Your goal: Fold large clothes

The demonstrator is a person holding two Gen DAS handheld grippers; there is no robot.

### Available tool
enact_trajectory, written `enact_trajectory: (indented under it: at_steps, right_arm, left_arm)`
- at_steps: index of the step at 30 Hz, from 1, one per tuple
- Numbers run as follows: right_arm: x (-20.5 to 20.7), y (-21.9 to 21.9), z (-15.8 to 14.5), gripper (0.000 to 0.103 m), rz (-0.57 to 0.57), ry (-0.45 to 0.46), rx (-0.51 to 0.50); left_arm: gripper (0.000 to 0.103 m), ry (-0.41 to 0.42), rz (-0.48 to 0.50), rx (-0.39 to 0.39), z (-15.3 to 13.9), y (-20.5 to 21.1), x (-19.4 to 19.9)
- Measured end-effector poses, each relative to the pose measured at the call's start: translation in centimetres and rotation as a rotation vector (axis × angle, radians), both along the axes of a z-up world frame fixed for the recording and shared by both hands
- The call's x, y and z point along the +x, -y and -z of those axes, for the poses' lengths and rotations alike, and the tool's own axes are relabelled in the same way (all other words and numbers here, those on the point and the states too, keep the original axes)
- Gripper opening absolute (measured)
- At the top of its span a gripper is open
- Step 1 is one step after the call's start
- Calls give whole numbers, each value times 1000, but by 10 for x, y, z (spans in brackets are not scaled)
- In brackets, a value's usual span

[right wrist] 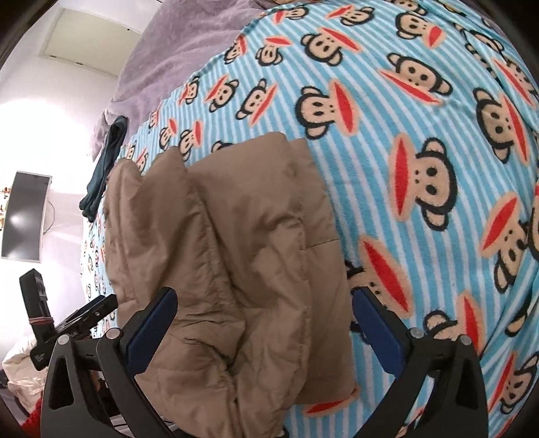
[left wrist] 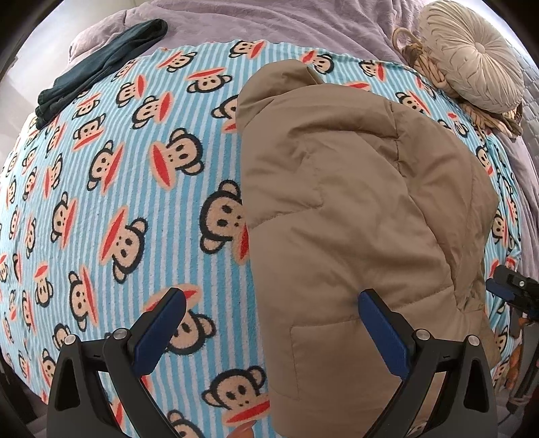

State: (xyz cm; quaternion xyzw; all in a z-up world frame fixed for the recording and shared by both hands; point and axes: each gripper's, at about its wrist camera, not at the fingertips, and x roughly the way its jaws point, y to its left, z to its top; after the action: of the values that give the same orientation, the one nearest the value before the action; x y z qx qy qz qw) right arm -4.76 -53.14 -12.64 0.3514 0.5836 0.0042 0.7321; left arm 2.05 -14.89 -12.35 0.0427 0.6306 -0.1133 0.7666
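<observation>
A tan padded jacket (left wrist: 353, 209) lies folded lengthwise on a blue striped monkey-print blanket (left wrist: 118, 188). My left gripper (left wrist: 271, 300) is open above the jacket's near left edge, one finger over the blanket and one over the jacket. My right gripper (right wrist: 264, 298) is open over the jacket (right wrist: 229, 242), its jaws wide apart and straddling the near end. The right gripper also shows at the right edge of the left wrist view (left wrist: 512, 289). Neither gripper holds anything.
A dark teal folded garment (left wrist: 101, 67) lies at the blanket's far left edge. A round cream cushion (left wrist: 471, 57) on a woven basket (left wrist: 424, 57) sits at the far right. A purple bedspread (left wrist: 269, 20) lies beyond. A monitor (right wrist: 25, 215) hangs on the wall.
</observation>
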Motion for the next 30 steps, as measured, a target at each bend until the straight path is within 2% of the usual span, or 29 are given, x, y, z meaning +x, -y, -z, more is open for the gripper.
enact_trajectory:
  at_steps: [4,6,10,15,18,20,25,30]
  right_arm:
    - [2,2,15,103,3,-22,45]
    - [2,5,19,103,-7,-28,71]
    - [4,13,25,103,-37,-24,132]
    - [9,24,43,103,-56,-37,243]
    - [15,26,56,103,-74,-48,305]
    - [22,26,65,103,-92,-54,339]
    - [42,16,88,103,-156,-55,429]
    - [62,-5,107,103,-183,-65,472]
  left_arm:
    - [102,-9,9,-24,-1,-2,1]
    - [102,-32,20,-99,-3,-8,4]
    - [102,-145,10,-328,5,-24,18]
    - [102,-284,-28,-476,44,-35,35]
    - [102,-311,-37,-539,61,-29,40]
    - [102,-315,-36,-564,67,-22,43]
    - [103,-305,-10,-567,82,-8,48]
    - [103,-364,-44,-610,99,-10,51]
